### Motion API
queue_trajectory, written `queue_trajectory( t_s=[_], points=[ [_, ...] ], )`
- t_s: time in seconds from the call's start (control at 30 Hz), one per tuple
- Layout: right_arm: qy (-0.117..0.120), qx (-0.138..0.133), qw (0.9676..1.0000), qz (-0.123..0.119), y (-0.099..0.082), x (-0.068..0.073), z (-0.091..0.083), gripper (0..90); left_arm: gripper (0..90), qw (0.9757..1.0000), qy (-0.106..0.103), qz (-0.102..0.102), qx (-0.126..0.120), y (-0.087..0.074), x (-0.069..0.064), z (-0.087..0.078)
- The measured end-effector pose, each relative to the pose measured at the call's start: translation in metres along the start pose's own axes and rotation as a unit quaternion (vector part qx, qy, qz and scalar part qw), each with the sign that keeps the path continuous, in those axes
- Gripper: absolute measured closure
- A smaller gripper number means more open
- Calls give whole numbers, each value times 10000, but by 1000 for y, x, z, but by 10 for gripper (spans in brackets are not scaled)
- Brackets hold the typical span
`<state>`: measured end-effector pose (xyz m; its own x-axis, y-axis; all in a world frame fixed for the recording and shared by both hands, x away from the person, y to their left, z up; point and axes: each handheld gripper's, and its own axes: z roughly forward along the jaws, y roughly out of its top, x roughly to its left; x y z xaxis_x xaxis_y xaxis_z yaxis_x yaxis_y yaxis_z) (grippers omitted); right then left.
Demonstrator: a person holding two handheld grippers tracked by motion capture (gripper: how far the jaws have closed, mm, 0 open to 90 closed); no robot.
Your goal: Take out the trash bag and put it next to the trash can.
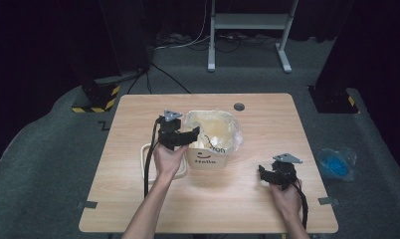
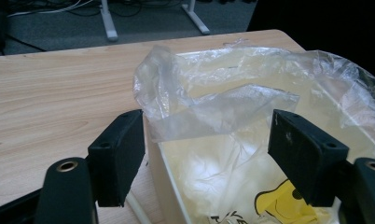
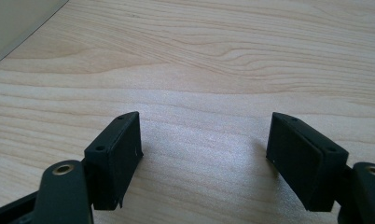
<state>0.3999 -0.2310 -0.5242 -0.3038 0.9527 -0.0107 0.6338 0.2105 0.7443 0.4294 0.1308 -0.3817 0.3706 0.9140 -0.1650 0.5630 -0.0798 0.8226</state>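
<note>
Clear plastic film, thin and crinkled, lines the small cream bin standing at the middle of the wooden table; the bin liner is bunched and folded over the near corner of the rim. Left gripper hovers at that corner, jaws wide, one on either side of the bin wall, nothing pinched. Right gripper rests low over bare woodgrain, well apart from the bin, jaws wide and empty. Risks, as judged: closing on one slack layer could tear or drag the film off the rim; the light, unsteadied bin could slide or tip when pulled.
</note>
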Motion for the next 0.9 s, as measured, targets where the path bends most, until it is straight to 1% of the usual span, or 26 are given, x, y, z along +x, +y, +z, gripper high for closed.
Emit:
queue_trajectory(
  t_s=[0.4,0.53,0.7,0.9],
  points=[
    [-1,-1,10000,-1,0,0,0,260,281,9999,-94,30,56,2,-6,4],
    [1,-1,10000,0,0,0,0,260,285,9999,-111,101,79,4,-9,5],
    [1,-1,10000,-1,0,0,0,260,288,9997,-207,124,102,7,-13,8],
    [27,-6,10000,-12,0,0,0,261,292,9995,-199,173,165,7,-18,13]
  ],
)
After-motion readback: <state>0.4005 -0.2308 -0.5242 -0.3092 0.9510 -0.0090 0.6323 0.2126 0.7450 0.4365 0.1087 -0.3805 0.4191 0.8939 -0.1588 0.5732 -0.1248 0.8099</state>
